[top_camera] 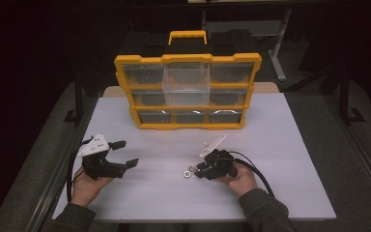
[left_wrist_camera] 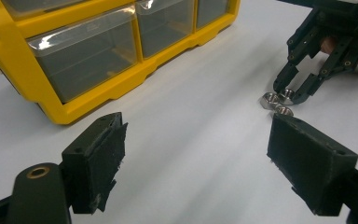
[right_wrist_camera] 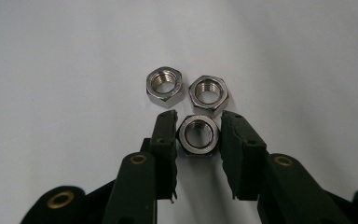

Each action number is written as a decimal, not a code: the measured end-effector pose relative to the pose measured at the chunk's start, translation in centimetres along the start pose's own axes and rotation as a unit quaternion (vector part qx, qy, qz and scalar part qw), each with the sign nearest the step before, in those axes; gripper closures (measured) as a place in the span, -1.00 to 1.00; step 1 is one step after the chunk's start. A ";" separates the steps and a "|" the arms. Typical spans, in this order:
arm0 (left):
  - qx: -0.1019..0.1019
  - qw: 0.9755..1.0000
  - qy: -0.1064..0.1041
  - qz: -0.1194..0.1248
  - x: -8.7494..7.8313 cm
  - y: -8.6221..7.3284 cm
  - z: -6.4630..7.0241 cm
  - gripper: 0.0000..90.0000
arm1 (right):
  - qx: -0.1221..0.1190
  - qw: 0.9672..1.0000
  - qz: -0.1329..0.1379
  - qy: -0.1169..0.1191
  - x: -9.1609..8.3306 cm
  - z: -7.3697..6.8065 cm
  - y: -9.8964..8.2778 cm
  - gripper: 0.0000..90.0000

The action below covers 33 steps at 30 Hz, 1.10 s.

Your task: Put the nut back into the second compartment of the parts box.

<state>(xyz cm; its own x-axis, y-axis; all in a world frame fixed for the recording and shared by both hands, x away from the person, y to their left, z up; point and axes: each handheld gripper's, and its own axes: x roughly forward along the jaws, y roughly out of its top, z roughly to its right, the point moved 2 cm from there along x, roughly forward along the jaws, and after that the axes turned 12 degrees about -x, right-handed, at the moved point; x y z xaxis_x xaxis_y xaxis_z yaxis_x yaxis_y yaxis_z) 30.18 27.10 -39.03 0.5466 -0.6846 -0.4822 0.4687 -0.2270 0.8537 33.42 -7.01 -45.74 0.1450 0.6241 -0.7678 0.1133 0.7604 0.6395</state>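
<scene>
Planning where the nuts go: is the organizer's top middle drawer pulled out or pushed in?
Pulled out: the clear top middle drawer juts forward of the yellow organizer, overlapping the row beneath.

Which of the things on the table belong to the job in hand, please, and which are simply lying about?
In the job:
- right hand-held gripper
- nut between its jaws
- two neighbouring nuts
- yellow organiser with pulled-out clear drawer, probably

Lying about:
- left hand-held gripper, open, idle
- white table
</scene>
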 end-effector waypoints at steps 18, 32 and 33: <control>0.008 1.000 0.003 -0.011 0.0 -0.1 0.0 -0.58 | 0.006 1.000 0.022 0.004 -1.7 -0.1 0.5 0.46; 0.008 1.000 0.005 -0.010 0.0 -0.1 0.0 -0.58 | 0.002 0.997 0.061 0.036 -5.9 0.2 2.6 0.46; 0.007 1.000 0.004 -0.009 0.0 -0.1 0.0 -0.58 | 0.003 0.997 0.066 0.038 -6.3 0.2 2.9 0.47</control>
<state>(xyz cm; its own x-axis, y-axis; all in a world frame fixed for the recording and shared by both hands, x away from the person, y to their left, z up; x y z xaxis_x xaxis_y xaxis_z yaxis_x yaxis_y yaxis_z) 30.12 27.07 -39.11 0.5442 -0.6743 -0.4991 0.4682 -0.2495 0.8477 33.01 -8.79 -39.03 0.0851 0.7310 -0.6771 0.1042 0.6693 0.7357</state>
